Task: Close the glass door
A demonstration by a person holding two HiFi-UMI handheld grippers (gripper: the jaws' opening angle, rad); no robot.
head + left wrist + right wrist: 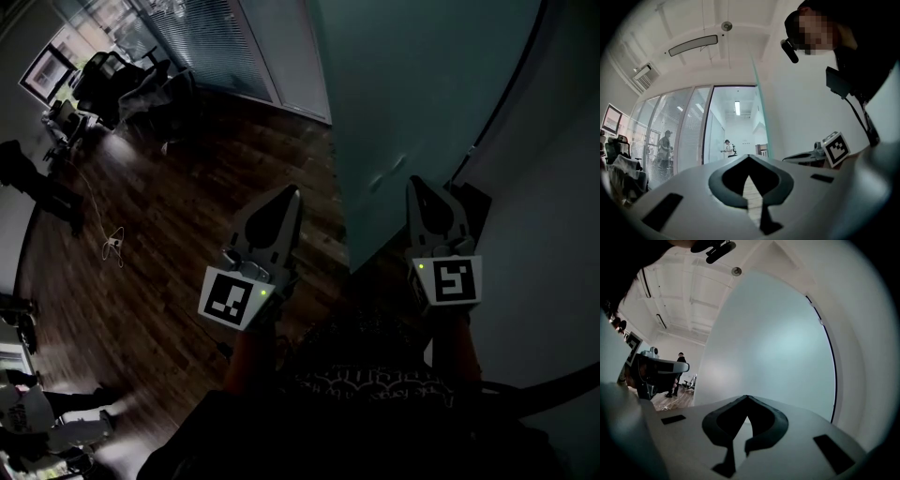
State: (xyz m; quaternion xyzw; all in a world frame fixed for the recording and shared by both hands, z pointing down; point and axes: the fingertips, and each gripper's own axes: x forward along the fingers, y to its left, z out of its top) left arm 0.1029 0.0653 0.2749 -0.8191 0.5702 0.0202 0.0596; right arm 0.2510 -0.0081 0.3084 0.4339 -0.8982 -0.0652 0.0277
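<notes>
The glass door (412, 84) is seen as a frosted, teal-tinted pane standing on the right of the head view. A white wall (553, 234) lies to its right, beyond a thin dark frame line (511, 94). The door's free edge runs down to the wooden floor (187, 187), and the doorway to the left of that edge is left open.

The right gripper (415, 186) is held level before the face of the pane with its jaws pressed together and nothing between them. Whether its tip touches the glass cannot be settled, as the head view is dark there. The left gripper (284, 199) is held just left of the door's edge, over bare floor. Its jaws are likewise brought together at the tip and are empty.

Little is found in the way close by. A loose cable (112, 246) lies on the floor well to the left. Office chairs (103, 80) are grouped farther off beside a partition with blinds (206, 37). A person (677, 373) is seen standing far across the room (small in the right gripper view), well apart from the door.
</notes>
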